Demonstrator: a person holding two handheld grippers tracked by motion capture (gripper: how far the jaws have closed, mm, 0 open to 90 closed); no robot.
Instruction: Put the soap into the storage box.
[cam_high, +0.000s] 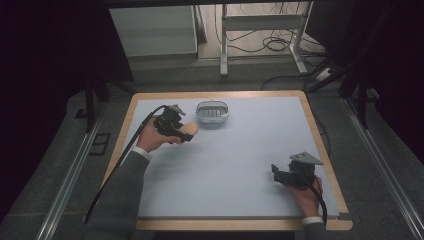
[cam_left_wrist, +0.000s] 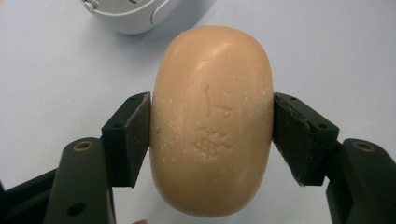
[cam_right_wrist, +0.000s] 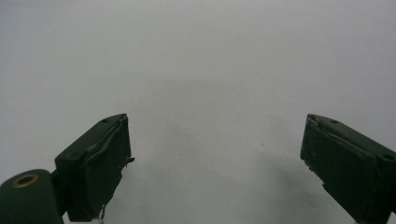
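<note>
A wooden-edged table (cam_high: 320, 145) carries a pale blue mat (cam_high: 235, 165) covering nearly its whole top. A white soap dish (cam_high: 212, 113) stands on the mat near the table's far edge, left of centre.

Both grippers are black – the left gripper (cam_high: 186, 134) trails a thick black cable, the right gripper (cam_high: 275, 172) carries a grey 3-cornered plate on top. Brass-coloured screw heads sit behind the 2 flat jaw pads. Grey sleeves with white cuffs cover the forearms.

The soap dish (cam_left_wrist: 133, 16) is cut off by the top edge.
</note>
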